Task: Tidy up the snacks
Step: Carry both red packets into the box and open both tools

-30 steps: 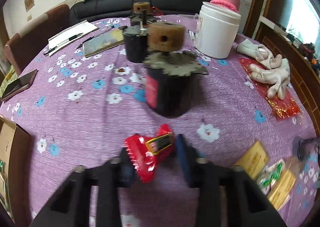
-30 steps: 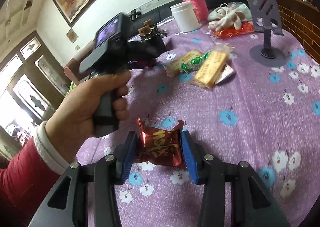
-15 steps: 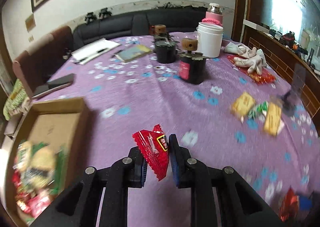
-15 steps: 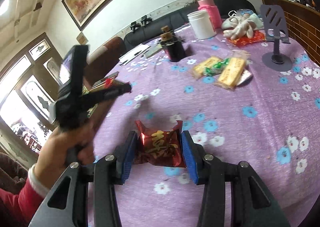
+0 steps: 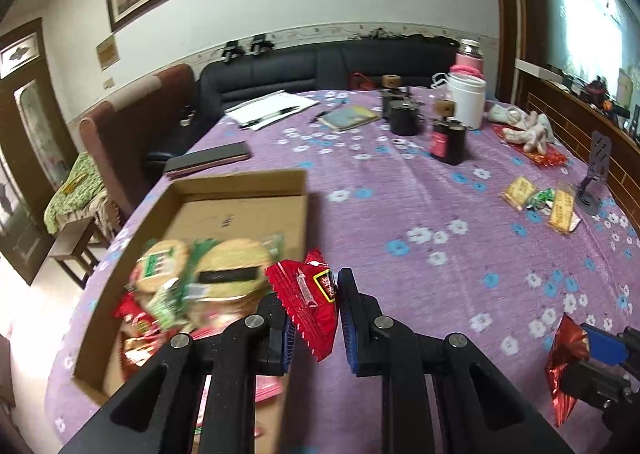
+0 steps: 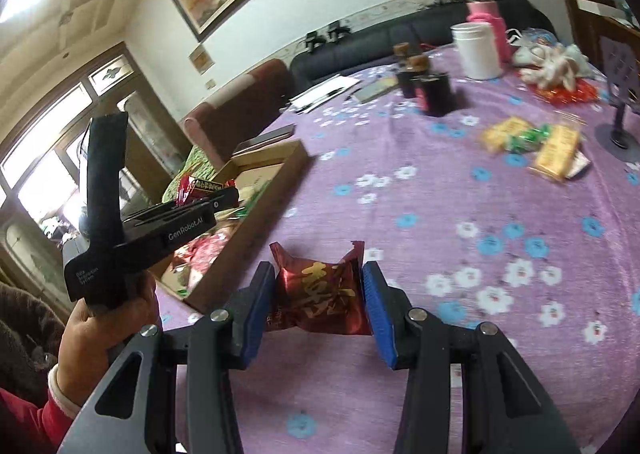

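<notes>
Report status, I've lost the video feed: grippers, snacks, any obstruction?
Left gripper shut on bright red crinkle-edged packet, at open cardboard box. Right gripper shut on dark red foil packet. No obstruction seen.

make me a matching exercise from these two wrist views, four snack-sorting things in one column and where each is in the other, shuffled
Things:
1. bright red crinkle-edged snack packet
2. dark red foil packet with gold print
3. round green-labelled cracker packs
4. yellow wrapped biscuit bars

Places:
A. lying in the brown cardboard box
B. loose on the purple flowered tablecloth
C. clamped in the right gripper
D. clamped in the left gripper

Pairs: 1-D, 2-C, 3-A, 4-B
</notes>
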Tool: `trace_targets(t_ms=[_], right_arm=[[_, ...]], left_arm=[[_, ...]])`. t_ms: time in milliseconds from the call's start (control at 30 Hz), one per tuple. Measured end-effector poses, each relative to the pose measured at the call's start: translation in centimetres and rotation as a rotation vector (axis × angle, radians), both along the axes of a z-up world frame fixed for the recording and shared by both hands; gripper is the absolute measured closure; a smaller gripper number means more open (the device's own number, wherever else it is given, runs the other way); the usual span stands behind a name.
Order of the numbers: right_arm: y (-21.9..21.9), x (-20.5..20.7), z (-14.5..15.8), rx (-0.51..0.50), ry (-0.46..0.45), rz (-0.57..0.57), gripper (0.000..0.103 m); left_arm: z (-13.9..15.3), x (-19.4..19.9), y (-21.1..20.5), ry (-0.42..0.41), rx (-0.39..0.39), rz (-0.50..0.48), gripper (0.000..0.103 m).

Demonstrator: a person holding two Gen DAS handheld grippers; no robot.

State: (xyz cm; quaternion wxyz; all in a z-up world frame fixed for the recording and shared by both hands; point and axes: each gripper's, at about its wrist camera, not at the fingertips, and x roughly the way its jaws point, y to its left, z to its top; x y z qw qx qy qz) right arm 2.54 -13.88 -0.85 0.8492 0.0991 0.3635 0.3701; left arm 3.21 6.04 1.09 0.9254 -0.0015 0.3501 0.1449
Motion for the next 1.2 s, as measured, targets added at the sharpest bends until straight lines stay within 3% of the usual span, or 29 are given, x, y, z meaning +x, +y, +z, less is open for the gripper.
trace_targets(t_ms=[300, 767, 1033, 1200], right_arm=[[3.5, -0.7, 0.6, -0.012, -0.005, 0.060, 0.058], [7.3, -0.2, 0.7, -0.008, 0.003, 0.121, 0.058], [14.0, 3.0, 1.4, 0.009, -0.012, 0.190, 0.058], [19.3, 6.6, 1.3, -0.004, -0.012, 0.213, 0.058]], left_arm=[[0.3, -2.8, 4.5, -0.028, -0.020, 0.087, 0.083], [-0.3, -4.3, 8.2, -0.029, -0.077, 0.141, 0.083], [-1.7, -4.4, 12.2, 0.007, -0.128, 0.218, 0.082], [-2.0, -2.8, 15.6, 0.030, -0.207, 0.243, 0.082]])
